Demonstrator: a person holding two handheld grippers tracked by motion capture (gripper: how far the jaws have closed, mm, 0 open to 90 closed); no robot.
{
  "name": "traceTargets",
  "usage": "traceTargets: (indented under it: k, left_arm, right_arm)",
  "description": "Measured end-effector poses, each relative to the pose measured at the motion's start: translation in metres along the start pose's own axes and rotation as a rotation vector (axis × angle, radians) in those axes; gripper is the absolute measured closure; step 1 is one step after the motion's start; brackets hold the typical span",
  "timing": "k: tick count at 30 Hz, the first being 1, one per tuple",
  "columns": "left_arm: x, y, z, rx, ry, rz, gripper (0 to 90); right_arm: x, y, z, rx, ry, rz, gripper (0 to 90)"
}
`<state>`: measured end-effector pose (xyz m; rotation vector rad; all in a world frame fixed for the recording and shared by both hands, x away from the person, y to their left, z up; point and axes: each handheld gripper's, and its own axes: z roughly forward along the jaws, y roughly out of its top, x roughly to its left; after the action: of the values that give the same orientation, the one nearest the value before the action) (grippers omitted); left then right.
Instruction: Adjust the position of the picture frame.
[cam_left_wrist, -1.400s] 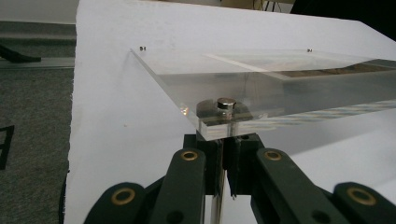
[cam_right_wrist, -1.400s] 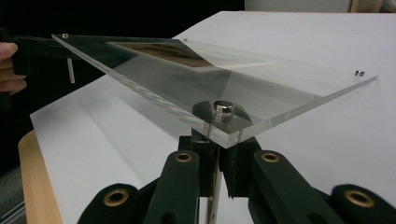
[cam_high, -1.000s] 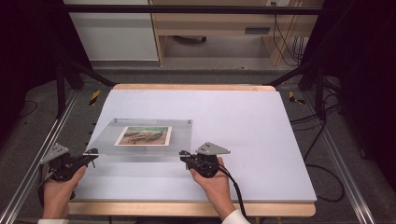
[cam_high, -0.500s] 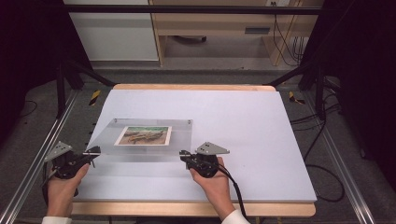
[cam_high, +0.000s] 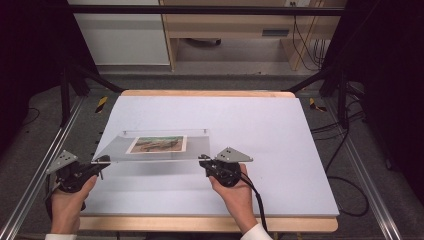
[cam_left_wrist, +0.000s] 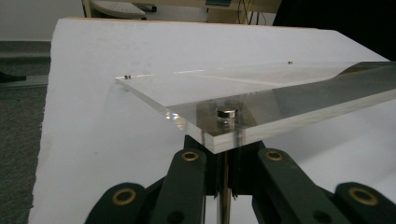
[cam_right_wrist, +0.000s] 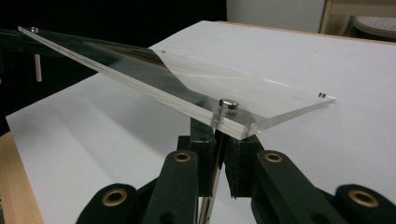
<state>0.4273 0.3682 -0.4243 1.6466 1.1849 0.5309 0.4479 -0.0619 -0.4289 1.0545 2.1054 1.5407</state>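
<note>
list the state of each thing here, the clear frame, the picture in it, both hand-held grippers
clear acrylic frame: near edge lifted off the table, far edge low, tilted
picture: flat inside the frame, face up
left hand-held gripper: shut under the frame's near left corner, at its metal post
right hand-held gripper: shut under the near right corner, at its post
table: white sheet lying flat

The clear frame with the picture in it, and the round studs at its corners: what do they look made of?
The clear frame looks like two sheets of polished acrylic, possibly glass: see-through, with bright edges and a seam along the side. The corner stud seems to be bright metal, going by its mirror-like shine. Each gripper, left gripper and right gripper, is shut on a corner post under the frame.
</note>
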Motion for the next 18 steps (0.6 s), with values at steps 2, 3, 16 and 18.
traceTargets:
  k: [2,3,16,18]
  left_arm:
    - [-0.003,0.002,0.0,-0.002,-0.002,0.008,83.9]
    - [-0.005,0.002,0.0,-0.009,-0.003,0.007,83.9]
    - [-0.025,0.008,0.004,-0.034,-0.01,0.018,83.8]
    - [-0.028,0.009,0.004,-0.038,-0.008,0.019,83.9]
  right_arm:
    - [-0.002,0.001,-0.003,-0.003,-0.007,0.0,82.8]
    - [-0.003,0.002,-0.004,-0.006,-0.008,0.001,82.9]
    - [-0.016,0.007,-0.019,-0.025,-0.035,-0.01,82.9]
    - [-0.017,0.007,-0.021,-0.025,-0.036,-0.011,82.9]
